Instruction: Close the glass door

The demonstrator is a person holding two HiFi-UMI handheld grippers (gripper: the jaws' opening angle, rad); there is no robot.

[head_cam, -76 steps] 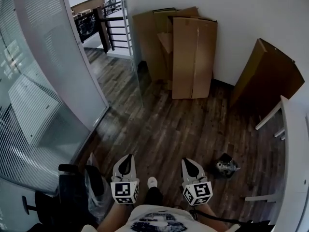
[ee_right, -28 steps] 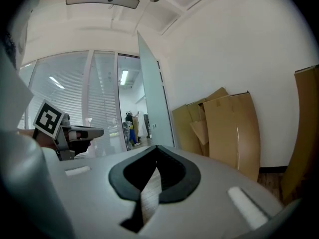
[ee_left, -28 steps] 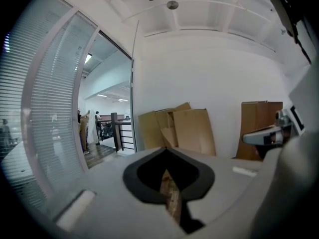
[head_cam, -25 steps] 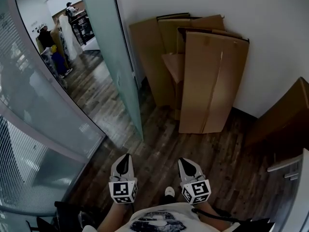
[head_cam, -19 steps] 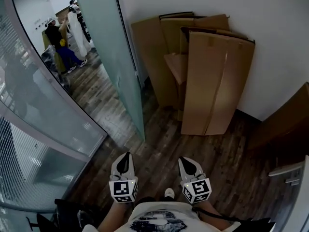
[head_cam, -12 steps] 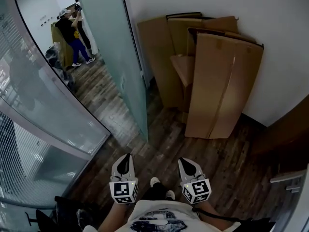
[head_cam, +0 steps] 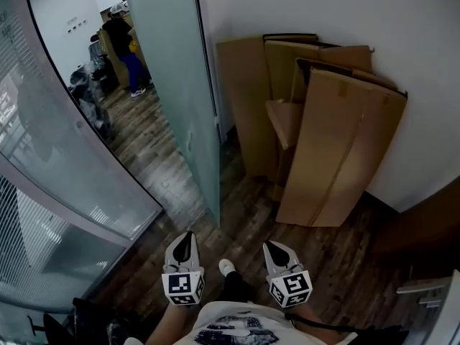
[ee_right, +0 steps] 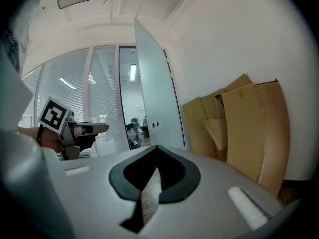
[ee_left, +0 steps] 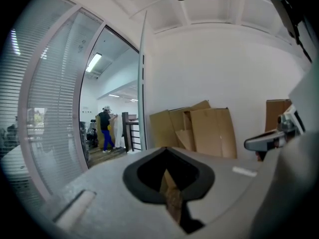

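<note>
The frosted glass door (head_cam: 176,85) stands open, its free edge turned toward me and two small holes (head_cam: 190,141) near that edge. In the left gripper view the door (ee_left: 142,83) shows edge-on; in the right gripper view its broad face (ee_right: 154,93) fills the middle. My left gripper (head_cam: 183,243) and right gripper (head_cam: 276,248) are held side by side low in the head view, a short way from the door's bottom corner, touching nothing. Both are shut and hold nothing, as the left gripper (ee_left: 165,149) and right gripper (ee_right: 156,147) also show in their own views.
Large cardboard sheets (head_cam: 323,142) lean on the white wall to the right of the door. A curved glass wall with blinds (head_cam: 43,192) runs along the left. Beyond the doorway a person (head_cam: 122,42) stands on the wood floor (head_cam: 244,214). A foot (head_cam: 226,267) shows between the grippers.
I have walked closer to the door: it and the cardboard have grown larger and shifted in the head view. Both grippers stay shut and keep their place in front of me.
</note>
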